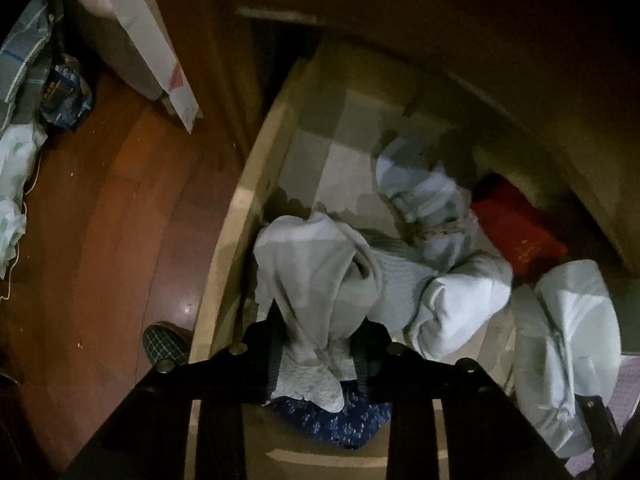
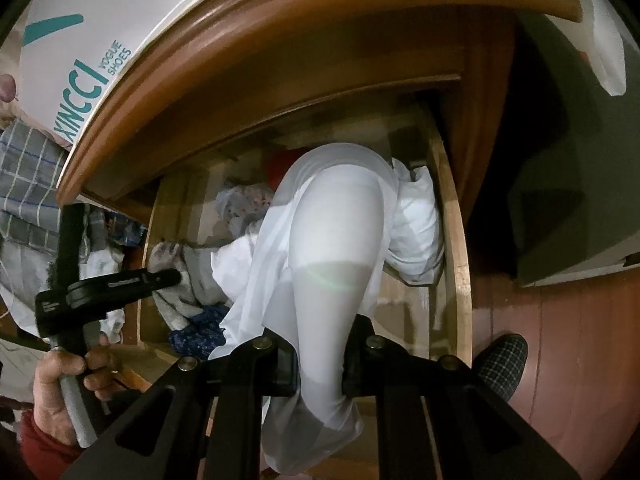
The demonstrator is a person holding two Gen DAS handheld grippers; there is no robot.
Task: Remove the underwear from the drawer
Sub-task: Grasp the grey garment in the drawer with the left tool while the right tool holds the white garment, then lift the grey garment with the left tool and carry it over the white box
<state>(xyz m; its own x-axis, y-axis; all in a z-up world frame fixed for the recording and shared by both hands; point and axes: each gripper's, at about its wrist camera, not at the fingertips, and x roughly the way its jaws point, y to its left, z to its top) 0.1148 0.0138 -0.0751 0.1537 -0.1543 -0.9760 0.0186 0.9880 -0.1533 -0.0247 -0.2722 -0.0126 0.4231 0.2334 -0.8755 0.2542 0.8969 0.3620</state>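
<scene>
The wooden drawer (image 1: 232, 240) stands pulled out, full of crumpled pale clothes. My left gripper (image 1: 320, 356) points down into its near left corner and is shut on a pale grey-white garment (image 1: 312, 276) that bunches up between the fingers. In the right wrist view the same left gripper (image 2: 172, 276) reaches into grey cloth, held by a hand (image 2: 60, 380). My right gripper (image 2: 320, 364) is shut on a smooth white garment (image 2: 336, 220) that stretches from the drawer (image 2: 460, 260) up to the fingers. That white garment (image 1: 560, 340) also hangs at the right in the left wrist view.
A red item (image 1: 516, 224) lies at the drawer's back and a blue patterned cloth (image 1: 340, 420) at its front. A white shoe box (image 2: 80, 40) sits on the cabinet top. A checked slipper (image 2: 504, 360) stands on the wooden floor (image 1: 120, 220), with bags and a box (image 1: 132, 32) beyond.
</scene>
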